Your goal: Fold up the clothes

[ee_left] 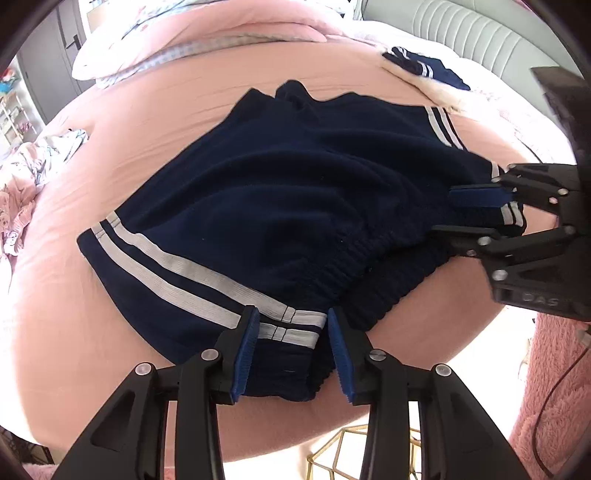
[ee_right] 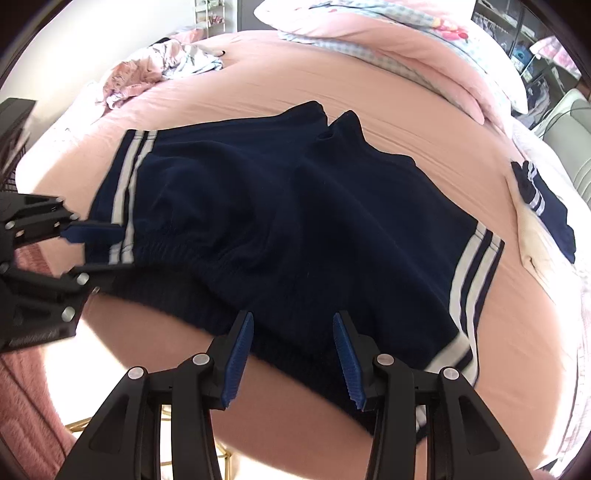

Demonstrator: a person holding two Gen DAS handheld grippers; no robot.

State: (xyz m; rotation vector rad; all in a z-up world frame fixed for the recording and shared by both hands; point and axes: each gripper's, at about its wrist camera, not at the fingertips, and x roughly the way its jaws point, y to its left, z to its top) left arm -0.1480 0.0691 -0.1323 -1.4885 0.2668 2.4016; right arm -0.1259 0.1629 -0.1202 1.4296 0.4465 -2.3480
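Observation:
Navy shorts with white side stripes lie spread on the pink bed, waistband toward me; they also show in the right wrist view. My left gripper is open, its blue-padded fingers either side of the near waistband corner with the stripes. My right gripper is open with its fingers either side of the other waistband corner. Each gripper shows in the other's view: the right one at the right edge, the left one at the left edge.
A folded navy garment lies at the bed's far right by the grey headboard. A pink quilt is piled at the back. Patterned clothes lie at the far left. A gold wire frame stands below the bed edge.

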